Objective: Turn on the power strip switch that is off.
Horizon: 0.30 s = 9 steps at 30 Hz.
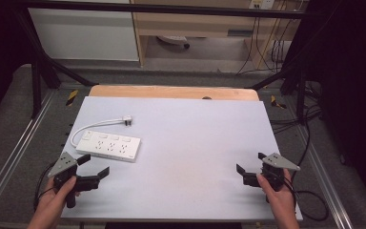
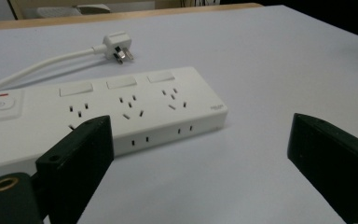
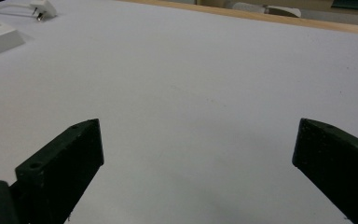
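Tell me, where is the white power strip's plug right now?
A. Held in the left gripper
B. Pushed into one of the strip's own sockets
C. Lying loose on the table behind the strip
C: the plug lies on the table beyond the power strip, gripped by nothing.

Small grey brand mark on power strip (image 2: 121, 109) corner, too small to read; no other text.

Power strip (image 2: 121, 112), centre of left gripper view: white plastic, smooth, slight sheen; cord (image 2: 42, 65) at upper left equally smooth, plug (image 2: 116, 46) with bare metal prongs. Table (image 1: 195, 143) surface: pale grey, matt, smooth; wood strip (image 1: 171, 91) along its top edge. Left gripper (image 2: 200, 158) jaws: black, matt, plastic-looking.
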Tool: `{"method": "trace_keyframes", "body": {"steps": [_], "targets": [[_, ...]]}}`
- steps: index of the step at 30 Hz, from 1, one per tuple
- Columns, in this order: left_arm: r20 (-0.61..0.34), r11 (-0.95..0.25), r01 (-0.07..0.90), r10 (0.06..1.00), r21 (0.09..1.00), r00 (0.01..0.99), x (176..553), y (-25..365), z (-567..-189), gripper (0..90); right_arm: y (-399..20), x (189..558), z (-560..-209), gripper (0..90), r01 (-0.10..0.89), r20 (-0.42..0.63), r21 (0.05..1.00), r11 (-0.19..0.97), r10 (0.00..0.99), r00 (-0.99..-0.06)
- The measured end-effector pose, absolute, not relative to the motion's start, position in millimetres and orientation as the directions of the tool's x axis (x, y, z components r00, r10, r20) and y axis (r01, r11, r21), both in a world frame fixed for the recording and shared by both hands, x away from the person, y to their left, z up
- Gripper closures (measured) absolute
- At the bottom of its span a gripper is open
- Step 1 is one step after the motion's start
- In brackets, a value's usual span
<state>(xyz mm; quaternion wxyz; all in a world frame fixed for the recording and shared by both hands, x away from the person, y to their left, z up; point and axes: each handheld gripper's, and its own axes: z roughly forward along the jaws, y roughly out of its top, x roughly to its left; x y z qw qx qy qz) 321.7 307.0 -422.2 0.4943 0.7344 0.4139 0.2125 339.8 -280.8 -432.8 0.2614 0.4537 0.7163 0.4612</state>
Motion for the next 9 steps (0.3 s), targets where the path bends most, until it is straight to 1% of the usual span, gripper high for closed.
{"method": "trace_keyframes", "body": {"steps": [5,7,9], "targets": [[-0.118,-0.159,0.409,0.81,0.899,0.575,319,302,-434,7.5,-282,342,-435,2.5,0.414,0.026,0.893,0.178,0.897,-0.441],[-0.117,-0.177,0.422,0.805,0.889,0.582,318,299,-438,8.2,-282,344,-439,2.4,0.43,0.018,0.883,0.188,0.902,-0.432],[-0.111,-0.183,0.422,0.804,0.888,0.584,317,297,-438,8.0,-282,349,-445,2.3,0.465,0.006,0.861,0.205,0.911,-0.413]]}}
